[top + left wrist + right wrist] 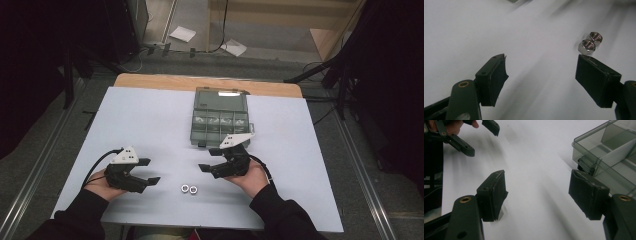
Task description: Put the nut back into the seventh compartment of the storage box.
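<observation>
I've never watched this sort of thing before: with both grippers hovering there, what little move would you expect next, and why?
Probably the left gripper eases forward and to its right toward the two hex nuts, to straddle one. Its jaws stand wide open with nothing between them, and the nuts lie touching each other on the white table just past its right-hand jaw. The right gripper, also open, sits nearer the compartment box.

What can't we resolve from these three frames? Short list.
- Contents of the compartment box: high view, too small and washed by glare on the lid.
- Whether the box latch is fastened: right gripper view, partly behind the right gripper's far pad.
- Small pale object under the near pad: right gripper view, mostly covered by that pad.
- Whether the two nuts touch: left gripper view, they overlap from this angle; high view too small.
</observation>
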Demonstrator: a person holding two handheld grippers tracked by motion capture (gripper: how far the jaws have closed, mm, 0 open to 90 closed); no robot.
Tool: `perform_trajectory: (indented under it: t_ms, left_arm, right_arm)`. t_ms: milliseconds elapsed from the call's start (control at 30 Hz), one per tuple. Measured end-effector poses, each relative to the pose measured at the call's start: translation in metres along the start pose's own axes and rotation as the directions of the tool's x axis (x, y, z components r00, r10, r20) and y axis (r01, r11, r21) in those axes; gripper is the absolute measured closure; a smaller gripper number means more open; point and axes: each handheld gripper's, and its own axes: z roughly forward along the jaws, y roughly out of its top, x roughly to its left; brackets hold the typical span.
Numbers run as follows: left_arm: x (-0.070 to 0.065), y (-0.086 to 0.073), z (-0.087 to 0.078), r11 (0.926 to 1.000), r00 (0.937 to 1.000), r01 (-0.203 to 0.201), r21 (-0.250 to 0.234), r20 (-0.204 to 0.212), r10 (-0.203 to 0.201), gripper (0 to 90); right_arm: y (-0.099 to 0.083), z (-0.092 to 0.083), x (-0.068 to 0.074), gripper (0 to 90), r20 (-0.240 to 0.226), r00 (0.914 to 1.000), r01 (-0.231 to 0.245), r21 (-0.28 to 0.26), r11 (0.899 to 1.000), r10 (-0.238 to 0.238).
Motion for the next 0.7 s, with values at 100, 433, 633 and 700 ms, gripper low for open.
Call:
perform_trajectory:
  t_ms: [100,433,633,700]
  left_arm:
    - [0.000,0.000,0.001,1.0000,1.0000,-0.001,-0.003,0.003,0.001,23.9]
    - [0.001,0.001,-0.001,0.9999,1.0000,-0.006,0.012,-0.002,0.006,24.0]
    - [0.001,0.001,0.000,1.0000,1.0000,-0.003,-0.005,0.003,0.003,23.9]
    - [0.001,0.001,0.000,1.0000,1.0000,-0.003,-0.006,0.003,0.003,23.9]
  right_arm:
    - [-0.003,0.001,0.004,31.5,-0.013,0.9999,-0.004,-0.003,1.000,0.004]
    - [-0.009,0.007,0.013,31.6,-0.031,0.9994,0.014,0.004,1.000,-0.014]
    - [-0.012,0.011,0.017,31.8,-0.042,0.9990,0.014,0.021,1.000,-0.013]
    - [-0.012,0.013,0.019,32.0,-0.045,0.9986,0.027,0.024,0.999,-0.026]
